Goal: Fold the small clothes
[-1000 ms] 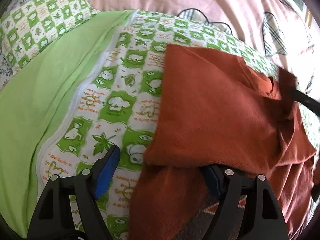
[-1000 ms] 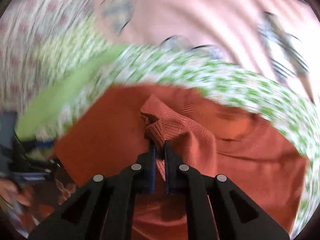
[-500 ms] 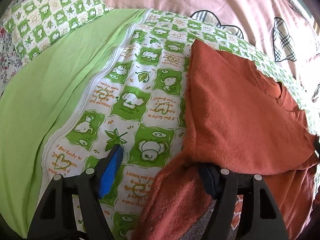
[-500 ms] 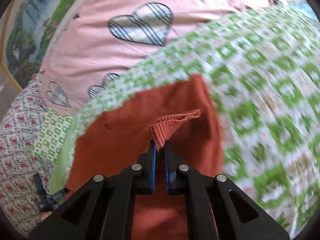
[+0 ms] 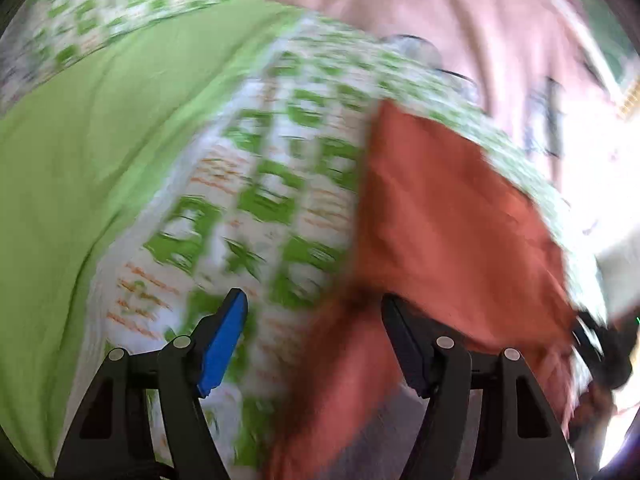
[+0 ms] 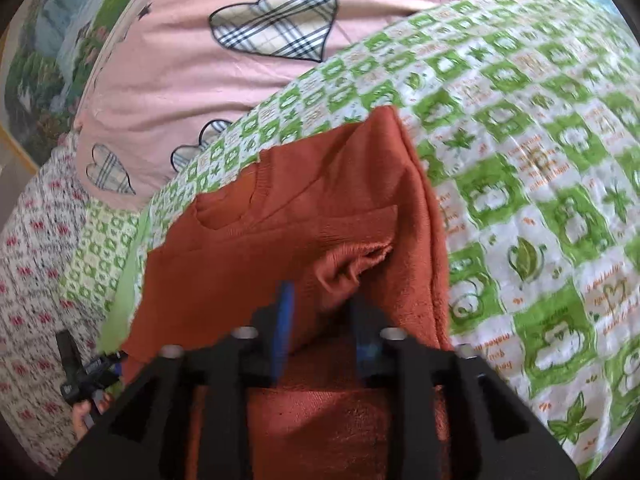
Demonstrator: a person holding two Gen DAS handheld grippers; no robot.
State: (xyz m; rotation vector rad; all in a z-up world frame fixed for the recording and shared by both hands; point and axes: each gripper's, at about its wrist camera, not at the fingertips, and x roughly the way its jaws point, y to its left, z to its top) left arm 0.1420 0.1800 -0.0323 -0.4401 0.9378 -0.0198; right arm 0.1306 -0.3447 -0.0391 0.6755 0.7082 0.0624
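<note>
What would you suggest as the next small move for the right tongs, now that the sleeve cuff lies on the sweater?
Probably draw the right tongs back and clear of the rust sweater. They stand open, and the ribbed sleeve cuff lies loose on the folded body just ahead of them, so the sleeve fold looks laid. The left tongs are open too, at the sweater's near edge.

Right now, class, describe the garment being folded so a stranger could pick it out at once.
Find the bed's green-and-white checked sheet. On it, below the pink heart-print cover, lies the sweater. It is the only plain rust-orange knit; everything around it is patterned or green.
</note>
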